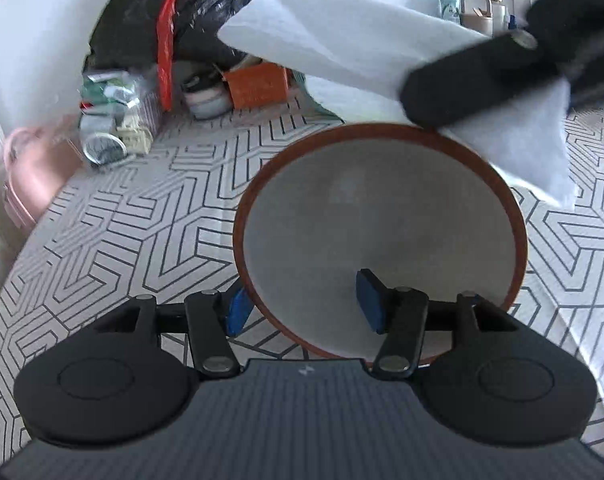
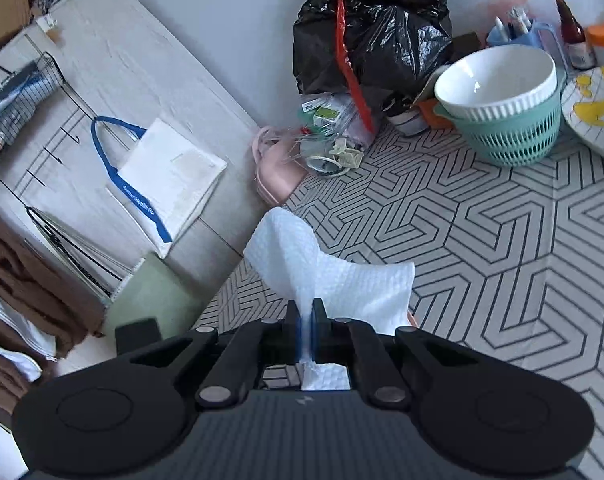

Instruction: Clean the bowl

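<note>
A crinkled black plastic rubbish bag (image 2: pixel 372 28) with a red tie stood at the back of the geometric-patterned tabletop (image 2: pixel 482 240), beside a white ribbed bowl (image 2: pixel 498 80) nested in a teal plastic basket (image 2: pixel 514 136). The brown-rimmed bowl with a pale grey inside (image 1: pixel 382 216) sat near the tabletop's front edge, the left gripper (image 1: pixel 306 308) holding its near rim between blue-padded fingers (image 1: pixel 370 300), one inside and one outside. The right gripper (image 2: pixel 306 320) was pinched tight on a white embossed paper towel (image 2: pixel 326 276), which hung over the bowl's far rim.
</note>
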A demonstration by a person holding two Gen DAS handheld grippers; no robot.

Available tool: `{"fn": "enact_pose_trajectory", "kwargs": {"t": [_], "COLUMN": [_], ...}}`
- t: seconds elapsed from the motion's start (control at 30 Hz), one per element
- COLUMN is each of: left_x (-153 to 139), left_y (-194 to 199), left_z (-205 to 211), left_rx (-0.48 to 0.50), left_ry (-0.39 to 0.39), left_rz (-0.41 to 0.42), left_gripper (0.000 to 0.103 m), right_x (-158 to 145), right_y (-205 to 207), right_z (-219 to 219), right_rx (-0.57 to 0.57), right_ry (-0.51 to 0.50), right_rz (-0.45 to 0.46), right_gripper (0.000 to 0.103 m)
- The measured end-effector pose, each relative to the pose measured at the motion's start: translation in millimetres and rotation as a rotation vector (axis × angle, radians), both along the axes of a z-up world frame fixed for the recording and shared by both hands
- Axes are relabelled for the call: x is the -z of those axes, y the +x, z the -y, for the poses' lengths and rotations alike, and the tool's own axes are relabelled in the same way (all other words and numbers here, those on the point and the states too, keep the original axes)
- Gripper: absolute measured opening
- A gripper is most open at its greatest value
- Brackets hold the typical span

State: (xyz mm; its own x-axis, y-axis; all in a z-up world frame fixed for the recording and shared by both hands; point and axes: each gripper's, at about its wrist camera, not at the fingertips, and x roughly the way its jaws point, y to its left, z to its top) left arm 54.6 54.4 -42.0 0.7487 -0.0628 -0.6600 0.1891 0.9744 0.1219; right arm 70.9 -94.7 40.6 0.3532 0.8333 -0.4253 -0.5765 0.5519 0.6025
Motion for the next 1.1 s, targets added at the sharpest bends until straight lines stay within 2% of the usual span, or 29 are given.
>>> {"fn": "enact_pose_trajectory", "kwargs": {"t": [0.4,0.63,0.97,1.1], "left_x": [-17,-32,-14,-11], "left_y": [-2,-12,5,5], "left_z": [-3,8,26,24], "left_rx": [0.02,0.018,0.035,0.047], "left_ry": [0.012,0.119,0.136,0.115], "left_rz": [-0.024,-0.004,-0.025,-0.017], "left_gripper": [0.052,0.052,0.052,0.052], "right_x": [5,7,12,14], "right_y": [-7,-11,-18,-21], "right_z": [13,14,23,27], "right_rx": [0.005,0.0,-0.011,-0.01], "right_ry": [0.02,0.023,0.044,0.052], "right_rz": [0.006,0.028,0.008,-0.004], "right_gripper": [0.005,0.005,0.005,0.005]}}
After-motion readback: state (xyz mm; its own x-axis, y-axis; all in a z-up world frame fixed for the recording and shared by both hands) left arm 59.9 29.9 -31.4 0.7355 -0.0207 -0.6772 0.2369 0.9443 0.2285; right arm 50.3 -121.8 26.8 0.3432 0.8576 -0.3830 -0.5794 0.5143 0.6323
